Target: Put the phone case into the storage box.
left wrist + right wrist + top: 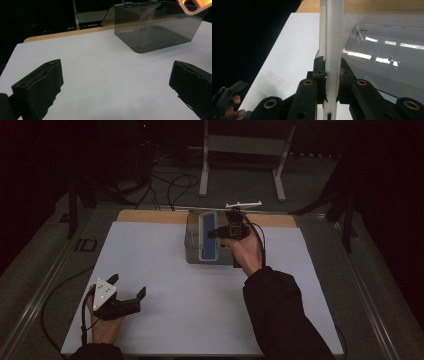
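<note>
High view: the counter [165,320] carries a white sheet with a strip of bare wood showing along its far edge. A smoky transparent box [196,251] stands on the far middle of the sheet, its lid [208,236], a pale-framed panel with a blue face, raised over the box top. The right claw [214,233] reaches in from the box's right side, and its jaws are closed on the lid's edge; the hand behind it wears a dark sleeve, and a cable trails back along the wrist. The left claw [131,289] rests low at the near left corner of the sheet, well apart from the box, its jaws standing wide with nothing between them; a grey three-cornered plate sits on top of it. Beyond the counter, a pale metal stand and loose cables lie on the dark floor. Left gripper view: the two black jaws of the left claw [116,82] rise at either side, spread apart over bare white sheet. The box [156,32] stands farther off at upper right, empty as far as can be told, with the wood strip behind it. A corner of the lid's frame [193,8] shows at the top right. Right gripper view: the right claw [331,75] clamps a pale upright bar, the lid's frame [334,37], both pads pressing on it. The tinted clear panel [387,65] spreads to the right, catching reflections. At lower left, far off, the left claw [230,93] and fingers show at the sheet's edge.
</note>
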{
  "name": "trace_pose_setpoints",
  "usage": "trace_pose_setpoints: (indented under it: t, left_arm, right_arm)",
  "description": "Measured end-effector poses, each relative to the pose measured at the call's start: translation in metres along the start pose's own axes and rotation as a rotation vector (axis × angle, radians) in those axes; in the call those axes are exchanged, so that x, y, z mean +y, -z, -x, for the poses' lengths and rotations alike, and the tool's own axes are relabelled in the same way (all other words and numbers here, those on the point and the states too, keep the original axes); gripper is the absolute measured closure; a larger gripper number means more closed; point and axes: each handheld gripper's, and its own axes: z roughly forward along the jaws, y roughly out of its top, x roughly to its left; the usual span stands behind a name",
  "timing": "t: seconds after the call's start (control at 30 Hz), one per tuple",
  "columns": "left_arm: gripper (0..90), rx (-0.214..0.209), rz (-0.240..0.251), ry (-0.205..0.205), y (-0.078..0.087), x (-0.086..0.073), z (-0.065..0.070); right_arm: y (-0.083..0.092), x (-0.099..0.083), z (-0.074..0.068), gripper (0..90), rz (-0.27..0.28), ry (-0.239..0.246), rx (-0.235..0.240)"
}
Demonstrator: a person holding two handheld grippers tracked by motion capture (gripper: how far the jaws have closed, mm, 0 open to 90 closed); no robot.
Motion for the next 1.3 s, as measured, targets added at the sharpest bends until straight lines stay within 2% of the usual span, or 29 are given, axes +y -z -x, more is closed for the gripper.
trace_pose_setpoints:
  t: [0.4,0.93,1.3]
  left_arm:
    - [0.0,-0.001,0.0,0.0,0.0,0.0,0.0]
    - [0.0,-0.002,0.002,0.003,0.0,0.0,0.0]
    - [0.0,-0.004,0.004,0.004,0.0,0.0,0.0]
  right_arm:
    - [0.0,0.01,0.001,81.5,0.002,0.011,-0.024]
    - [0.002,0.02,0.01,81.4,0.003,0.0,-0.066]
    - [0.003,0.03,0.021,81.4,0.01,-0.03,-0.099]
